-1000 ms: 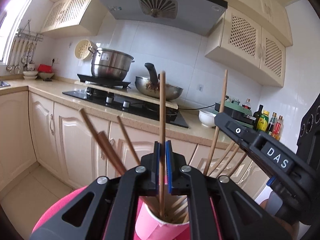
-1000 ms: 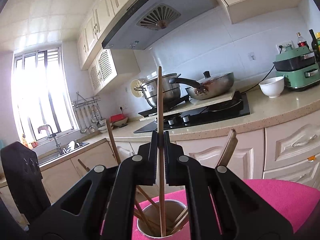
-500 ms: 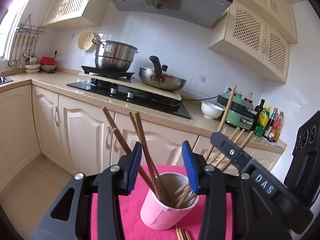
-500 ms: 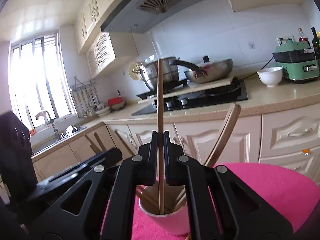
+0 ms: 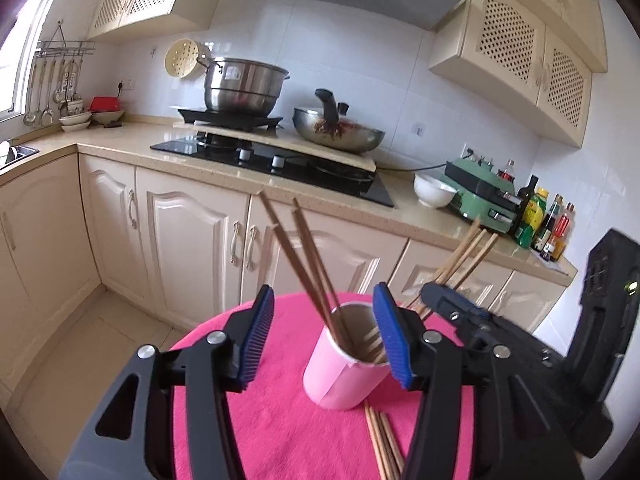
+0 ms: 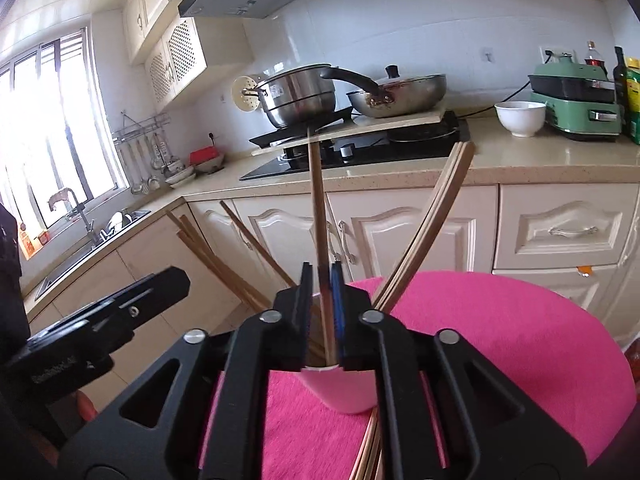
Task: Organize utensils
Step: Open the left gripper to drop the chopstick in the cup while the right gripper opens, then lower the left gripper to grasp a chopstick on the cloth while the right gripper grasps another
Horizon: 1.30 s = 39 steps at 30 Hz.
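Note:
A pink cup (image 5: 340,376) stands on a round pink cloth-covered table (image 5: 288,432) and holds several wooden chopsticks (image 5: 304,256) leaning left and right. My left gripper (image 5: 326,336) is open and empty, its blue pads either side of the cup, pulled back from it. My right gripper (image 6: 322,308) is shut on one upright chopstick (image 6: 316,200) whose lower end is inside the cup (image 6: 344,390). Loose chopsticks (image 5: 384,444) lie on the cloth beside the cup. The right gripper's body shows at the right in the left wrist view (image 5: 480,320).
Behind the table runs a kitchen counter (image 5: 208,152) with a hob, a steel pot (image 5: 240,88), a wok (image 5: 336,132), a white bowl (image 5: 434,190), a green appliance (image 5: 480,194) and bottles (image 5: 540,220). A sink (image 6: 92,240) sits by the window.
My left gripper has let go of its chopstick into the cup, opened wide and drawn back. My right gripper has lowered its chopstick toward the cup, still shut on it.

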{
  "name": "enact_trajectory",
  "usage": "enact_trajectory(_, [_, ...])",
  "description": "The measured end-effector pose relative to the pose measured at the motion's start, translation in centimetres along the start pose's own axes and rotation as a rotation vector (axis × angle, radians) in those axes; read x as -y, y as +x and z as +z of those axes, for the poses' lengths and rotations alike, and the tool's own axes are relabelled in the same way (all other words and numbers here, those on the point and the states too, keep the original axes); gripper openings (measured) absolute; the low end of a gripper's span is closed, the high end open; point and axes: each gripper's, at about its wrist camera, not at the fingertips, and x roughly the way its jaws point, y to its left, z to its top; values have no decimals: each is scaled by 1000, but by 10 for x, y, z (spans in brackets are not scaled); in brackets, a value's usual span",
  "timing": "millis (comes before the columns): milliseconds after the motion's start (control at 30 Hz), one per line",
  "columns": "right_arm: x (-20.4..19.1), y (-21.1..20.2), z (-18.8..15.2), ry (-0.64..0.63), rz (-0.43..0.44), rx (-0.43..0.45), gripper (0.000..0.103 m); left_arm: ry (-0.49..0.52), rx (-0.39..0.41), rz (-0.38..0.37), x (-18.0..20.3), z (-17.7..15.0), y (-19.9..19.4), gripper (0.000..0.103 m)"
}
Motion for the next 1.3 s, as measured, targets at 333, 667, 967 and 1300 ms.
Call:
enact_trajectory(333, [-2, -61, -3, -26, -111, -2, 46, -11, -265, -60, 2, -33, 14, 52])
enact_trajectory(667, [47, -81, -56, 106, -251, -192, 46, 94, -614, -58, 42, -113, 70, 52])
enact_trajectory(967, [64, -80, -86, 166, -242, -284, 46, 205, -704, 54, 55, -143, 87, 52])
enact_trajectory(1300, [71, -69, -93, 180, -217, -344, 46, 219, -759, 152, 63, -142, 107, 53])
